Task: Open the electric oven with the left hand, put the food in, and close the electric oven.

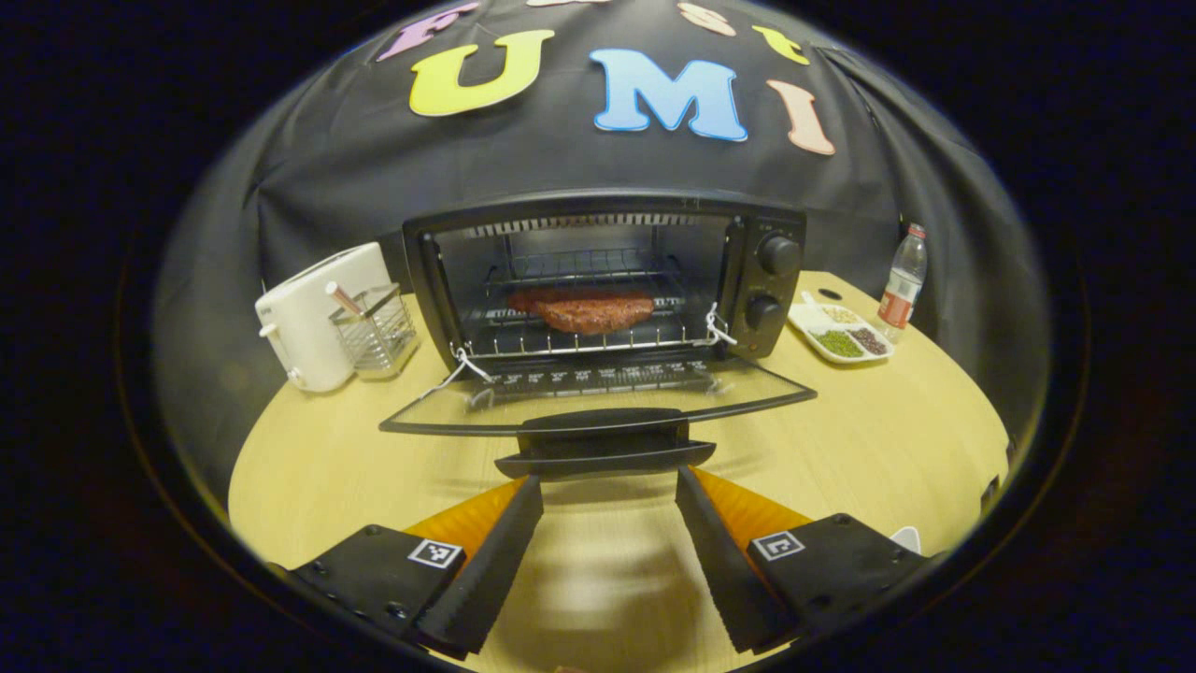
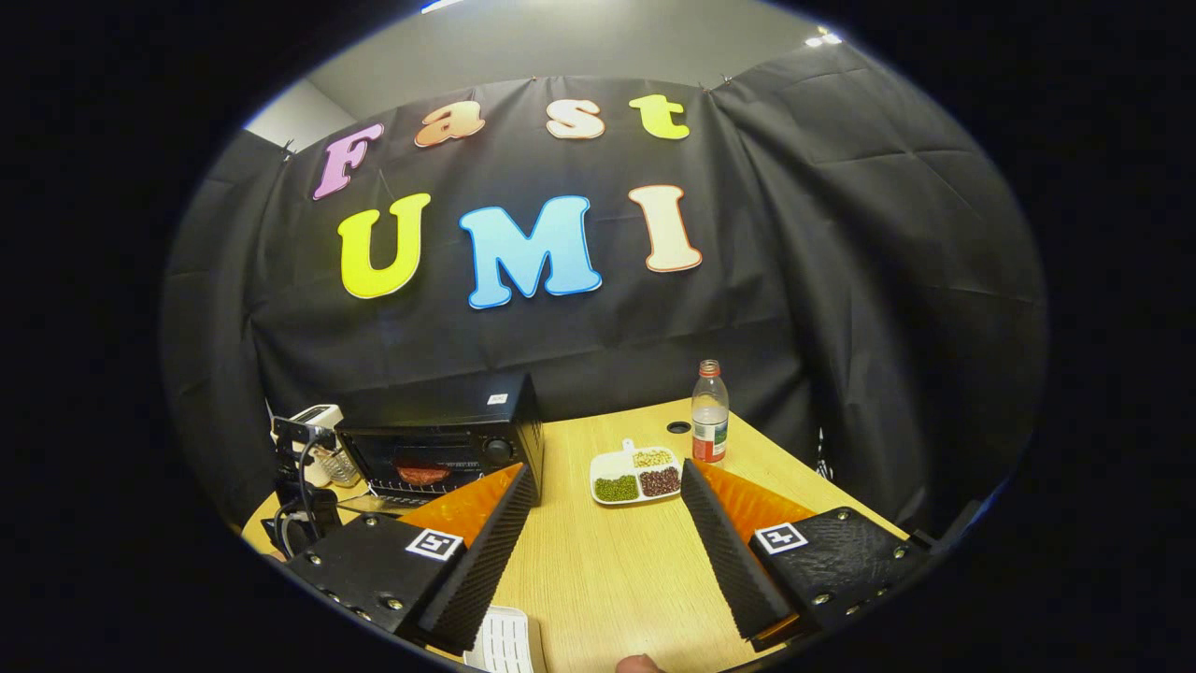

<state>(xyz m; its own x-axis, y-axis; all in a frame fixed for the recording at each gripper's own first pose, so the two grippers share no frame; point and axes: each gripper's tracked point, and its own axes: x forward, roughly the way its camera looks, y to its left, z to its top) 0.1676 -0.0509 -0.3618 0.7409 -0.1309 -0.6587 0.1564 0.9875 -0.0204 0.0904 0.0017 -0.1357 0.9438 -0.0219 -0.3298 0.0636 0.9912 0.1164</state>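
The black electric oven (image 1: 607, 271) stands at the back of the wooden table, its glass door (image 1: 598, 397) folded down flat. A reddish-brown slab of food (image 1: 584, 310) lies on the wire rack inside. My left gripper (image 1: 607, 491) is open, its fingertips just in front of the door's black handle (image 1: 605, 447), one on each side, with nothing between them. In the right gripper view the oven (image 2: 439, 444) is at the left with the food (image 2: 422, 473) visible inside, and the left gripper (image 2: 299, 486) hangs before it. My right gripper (image 2: 607, 481) is open and empty above the table.
A white toaster (image 1: 313, 322) and a wire holder (image 1: 374, 329) stand left of the oven. To the right of the oven sit a white divided dish of beans (image 1: 841, 335) (image 2: 637, 473) and a bottle (image 1: 902, 285) (image 2: 710, 413). A white object (image 2: 505, 640) lies under my right gripper.
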